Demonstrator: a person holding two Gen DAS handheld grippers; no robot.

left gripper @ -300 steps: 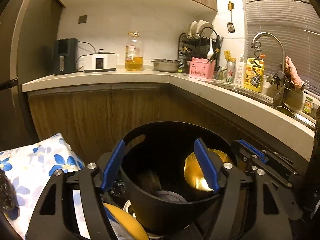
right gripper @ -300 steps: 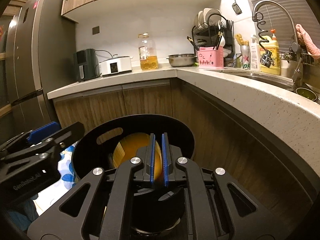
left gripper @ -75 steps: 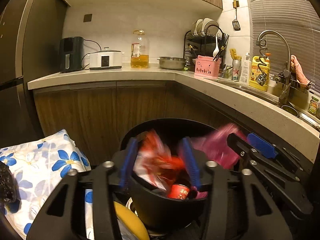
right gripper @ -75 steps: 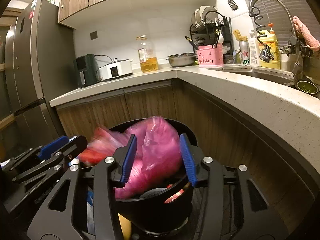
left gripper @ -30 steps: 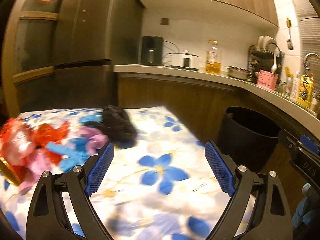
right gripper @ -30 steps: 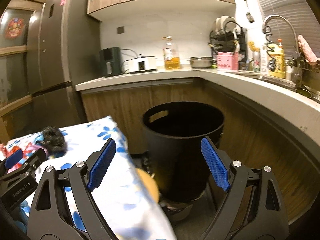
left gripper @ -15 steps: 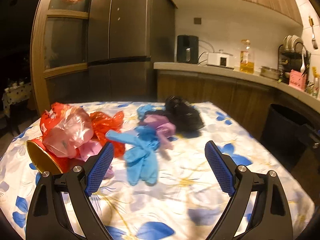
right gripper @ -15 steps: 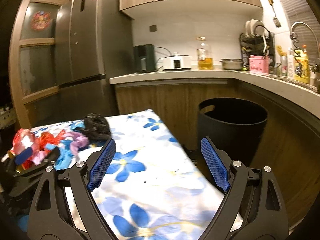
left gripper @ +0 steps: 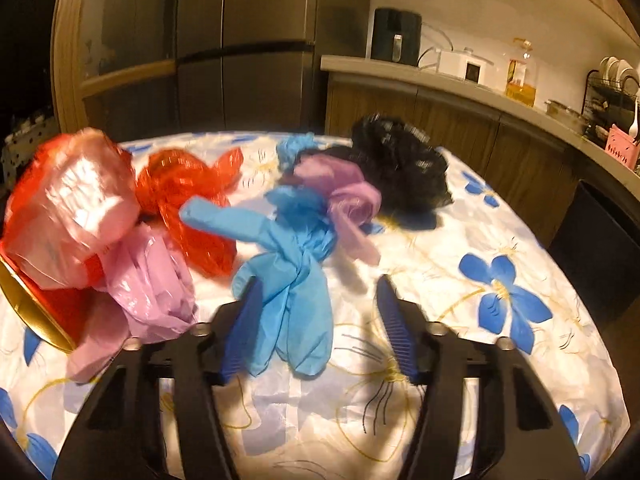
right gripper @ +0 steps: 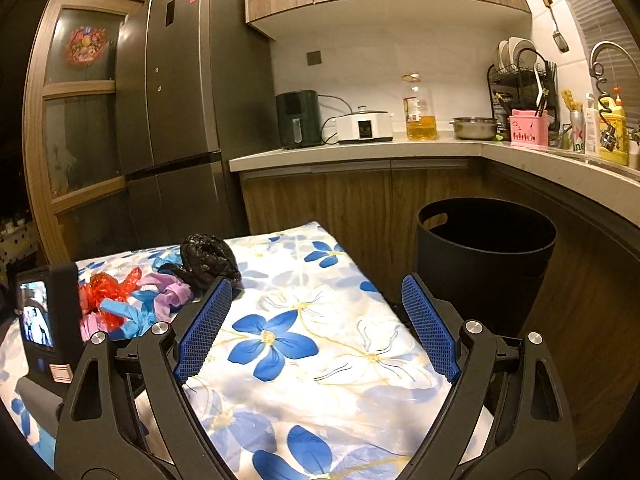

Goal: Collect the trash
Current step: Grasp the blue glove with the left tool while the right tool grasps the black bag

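Note:
Trash lies on the flowered tablecloth [left gripper: 500,292]: a blue glove [left gripper: 292,280], a purple bag [left gripper: 348,196], a black bag [left gripper: 400,160], a red wrapper [left gripper: 188,196], a pink bag [left gripper: 140,280] and a red-and-pink bag [left gripper: 68,204]. My left gripper [left gripper: 316,320] is open low over the table, with the blue glove's lower end between its fingers. My right gripper [right gripper: 316,332] is open and empty above the table's right side. The black bin [right gripper: 484,256] stands beyond the table's right edge. The black bag [right gripper: 208,256] and blue glove [right gripper: 128,312] also show in the right wrist view.
A gold-rimmed red lid [left gripper: 36,312] lies at the table's left edge. The fridge [right gripper: 180,120] stands behind the table. The counter [right gripper: 400,148] carries an air fryer, cooker, oil bottle and dish rack. The left gripper's camera body [right gripper: 48,316] shows at the left.
Both grippers dropped bags into the bin, then swung left to the table. In the last half second my left gripper moved in low onto the blue glove and narrowed a little.

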